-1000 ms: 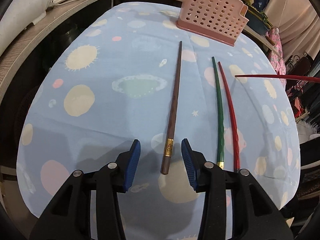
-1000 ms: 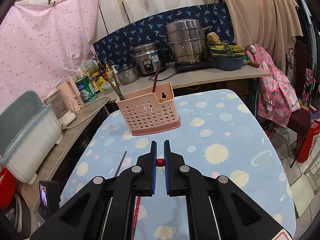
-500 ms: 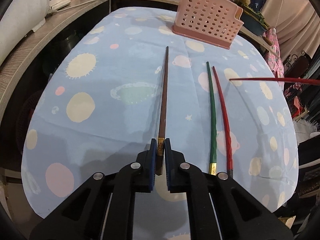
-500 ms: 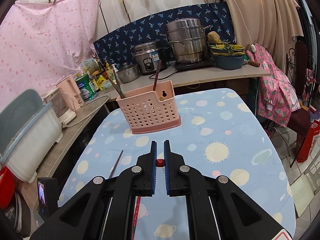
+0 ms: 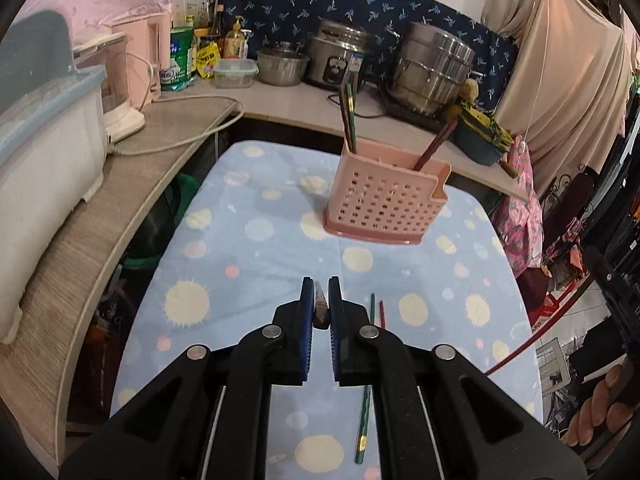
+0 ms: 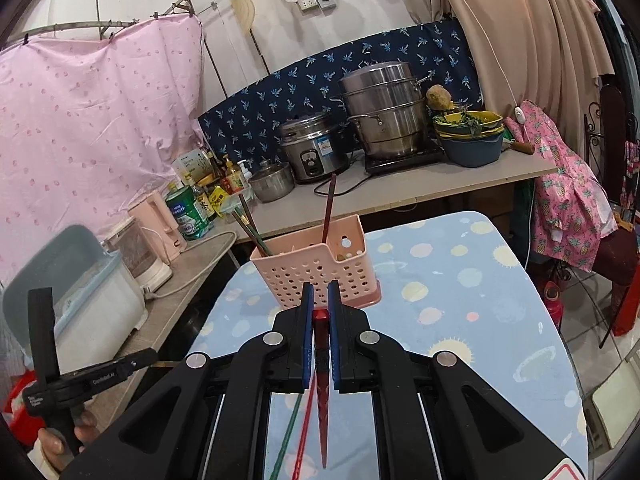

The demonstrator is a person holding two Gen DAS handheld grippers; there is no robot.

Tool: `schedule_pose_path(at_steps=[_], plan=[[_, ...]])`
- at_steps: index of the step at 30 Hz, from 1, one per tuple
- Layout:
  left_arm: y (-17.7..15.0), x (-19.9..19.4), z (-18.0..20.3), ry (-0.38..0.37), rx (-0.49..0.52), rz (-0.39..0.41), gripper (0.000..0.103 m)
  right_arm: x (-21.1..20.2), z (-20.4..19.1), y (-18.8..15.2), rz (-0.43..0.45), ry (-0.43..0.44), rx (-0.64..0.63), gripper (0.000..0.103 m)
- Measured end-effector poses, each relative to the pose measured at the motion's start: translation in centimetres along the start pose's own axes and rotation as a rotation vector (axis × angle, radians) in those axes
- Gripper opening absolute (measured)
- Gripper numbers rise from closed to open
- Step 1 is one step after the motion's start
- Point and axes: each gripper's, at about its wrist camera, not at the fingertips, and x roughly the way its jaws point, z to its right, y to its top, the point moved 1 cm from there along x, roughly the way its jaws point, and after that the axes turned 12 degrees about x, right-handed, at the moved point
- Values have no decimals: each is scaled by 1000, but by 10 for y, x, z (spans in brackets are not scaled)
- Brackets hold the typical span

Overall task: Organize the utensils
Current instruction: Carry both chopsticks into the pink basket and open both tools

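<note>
Clamped between the blue pads of the left gripper (image 5: pixel 319 312) is the butt end of a brown chopstick (image 5: pixel 320 309); only a short stub with a pale band shows between the jaws, the rest hidden below the tool. Over on the other side, the right gripper (image 6: pixel 320 316) is pinched on a red chopstick (image 6: pixel 321 364), a faceted, glossy stick with a rounded red cap at the jaws and a shaft tapering down toward the tablecloth (image 6: pixel 460 300).

On that light blue cloth, printed with pale suns and dots, two more chopsticks lie side by side, just right of the left tool: a green chopstick (image 5: pixel 365 412) with a gold band near its thick end, and a second red chopstick (image 5: pixel 381 314) of which only the thin tip shows from the left wrist view. From the right wrist view the same pair runs under the tool, green left of red.

Further back on the table stands the pink perforated basket (image 5: pixel 384 204). Two sticks stand together in its left compartment and a single reddish-brown one leans in the right.

Writing is scarce. A green can (image 6: pixel 182 216) on the counter carries a label too small to read, and the rice cooker (image 6: pixel 310 148) wears a blue sticker, also illegible. White lettering on the other tool's black body is blurred.
</note>
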Motion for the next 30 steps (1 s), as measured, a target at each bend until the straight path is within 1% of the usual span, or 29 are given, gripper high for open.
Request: schedule_pose_path(at_steps=[4,7,11,16,21,23,26,30], plan=[[45,-3,2,25,7,65,7,9,-7,23,28,25,13,7],[77,-5,5,23,7,111,7,18,-16,44,58,44,14,7],[121,-12,10,31,7,192,7,30,-30,76,120,67,15,7],[177,-17,16,25,-5,299,7,50,-47,125,199,101,40,7],[214,-11,21,34,-7,381,7,72,-63,166,257,113,49,7],[224,0,20,28,-9,391,7,84,-65,175,266,107,52,7],[231,24,17,29,-21,366,7,105,-66,180,261,91,50,7],[229,51,13,38,-28,330,7,140,-60,174,215,54,45,7]])
